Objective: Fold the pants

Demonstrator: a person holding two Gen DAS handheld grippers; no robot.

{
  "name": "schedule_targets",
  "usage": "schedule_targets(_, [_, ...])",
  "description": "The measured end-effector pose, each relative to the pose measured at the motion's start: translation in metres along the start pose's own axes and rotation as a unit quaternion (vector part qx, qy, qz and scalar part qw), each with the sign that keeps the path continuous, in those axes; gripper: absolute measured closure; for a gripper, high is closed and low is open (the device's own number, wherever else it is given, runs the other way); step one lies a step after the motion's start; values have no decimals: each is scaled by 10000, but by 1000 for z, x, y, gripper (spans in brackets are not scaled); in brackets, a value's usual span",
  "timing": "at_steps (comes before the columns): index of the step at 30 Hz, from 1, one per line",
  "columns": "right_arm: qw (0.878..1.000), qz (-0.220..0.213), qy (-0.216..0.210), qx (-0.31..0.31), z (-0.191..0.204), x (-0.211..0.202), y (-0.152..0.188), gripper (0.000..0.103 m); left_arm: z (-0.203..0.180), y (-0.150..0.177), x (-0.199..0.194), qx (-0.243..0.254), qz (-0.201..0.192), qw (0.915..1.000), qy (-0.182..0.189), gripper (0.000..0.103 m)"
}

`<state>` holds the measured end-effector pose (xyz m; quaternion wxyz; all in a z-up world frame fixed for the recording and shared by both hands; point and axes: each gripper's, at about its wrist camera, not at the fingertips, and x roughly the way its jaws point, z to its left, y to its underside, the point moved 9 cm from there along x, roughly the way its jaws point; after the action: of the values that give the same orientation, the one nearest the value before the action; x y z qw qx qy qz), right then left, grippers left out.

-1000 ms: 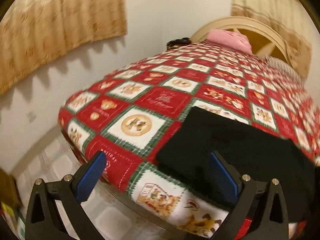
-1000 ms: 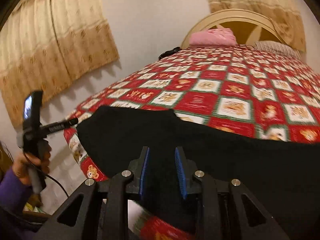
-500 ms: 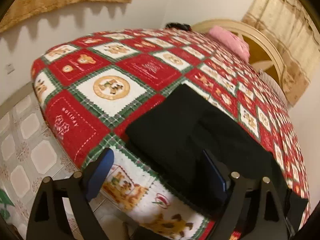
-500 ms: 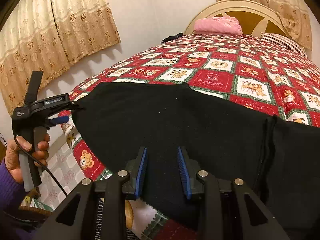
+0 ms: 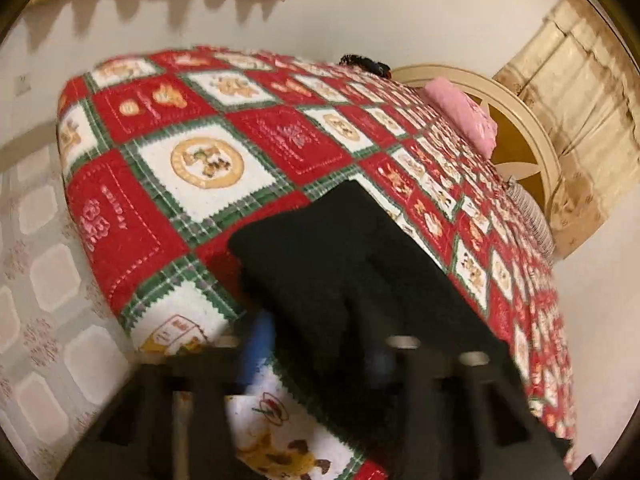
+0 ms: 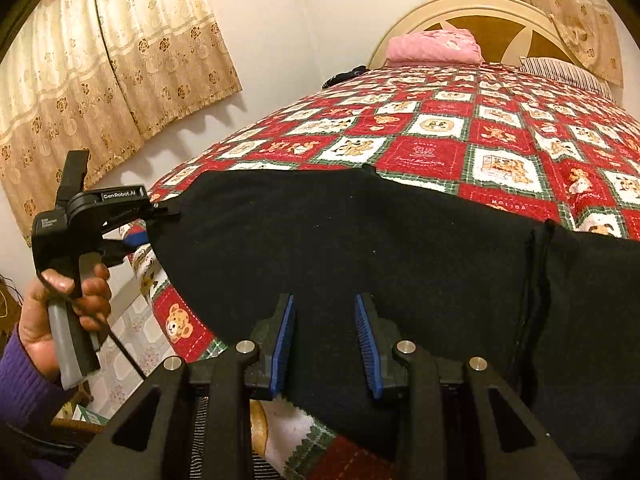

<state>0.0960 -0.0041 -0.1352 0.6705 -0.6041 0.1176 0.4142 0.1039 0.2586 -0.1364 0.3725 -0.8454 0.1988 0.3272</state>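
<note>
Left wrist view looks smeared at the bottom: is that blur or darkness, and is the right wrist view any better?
Left wrist view: motion blur smears the left hand-held gripper over the black pants; lighting is adequate. Right wrist view: sharp, the right hand-held gripper crisp, warm light, fisheye bending of the bed.

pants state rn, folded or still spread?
Partly folded. The black pants lie flat along the near edge of the quilt, with layered edges and a seam ridge showing at right; how many folds, cannot tell.

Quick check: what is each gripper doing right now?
Left gripper: at the black pants' edge; grip cannot be told.
Right gripper: partly open around the pants' near edge.
</note>
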Motion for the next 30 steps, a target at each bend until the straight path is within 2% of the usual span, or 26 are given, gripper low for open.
schedule_targets(2, [10000, 3, 5, -4, 0, 0, 0, 70, 3, 2, -1, -83, -71, 9998, 191, 79])
schedule_targets(6, [10000, 7, -16, 39, -1, -4, 0, 70, -1, 4, -5, 238, -162, 9996, 73, 81])
schedule_targets(9, [9990, -301, 50, 318, -13, -22, -9, 70, -15, 1, -14, 663, -374, 9971, -49, 83])
schedule_targets(12, [9953, -686, 269, 635, -38, -50, -21, 70, -54, 0, -35, 1402, -716, 9874, 167, 83])
schedule_targets(14, [9909, -881, 509, 881, -63, -72, -25, 70, -90, 7, -50, 2024, -902, 9742, 425, 83])
schedule_targets(17, [9843, -965, 701, 1304, -101, -99, -21, 70, -146, 28, -64, 2811, -996, 9505, 872, 83])
schedule_targets(18, [9815, -1005, 780, 1433, -114, -109, -18, 70, -167, 40, -68, 3071, -971, 9402, 1113, 83])
schedule_targets(20, [9763, -1092, 941, 1612, -134, -128, -15, 70, -200, 65, -74, 3425, -860, 9230, 1529, 83])
schedule_targets(22, [9701, -1237, 1097, 1777, -153, -150, -12, 70, -234, 98, -77, 3771, -655, 9024, 1981, 83])
schedule_targets(25, [9636, -1371, 1248, 1924, -170, -174, -6, 70, -269, 151, -71, 4225, -210, 8719, 2465, 83])
schedule_targets(26, [9620, -1382, 1259, 1990, -175, -178, -4, 70, -277, 172, -67, 4444, -67, 8579, 2578, 83])
schedule_targets(28, [9603, -1350, 1126, 2167, -179, -179, 2, 70, -283, 208, -52, 4911, 180, 8349, 2478, 83])
schedule_targets(29, [9600, -1326, 1047, 2231, -178, -178, 4, 70, -281, 220, -43, 5055, 315, 8288, 2380, 83])
schedule_targets(30, [9605, -1295, 925, 2283, -176, -176, 7, 70, -278, 227, -39, 5116, 399, 8265, 2315, 83])
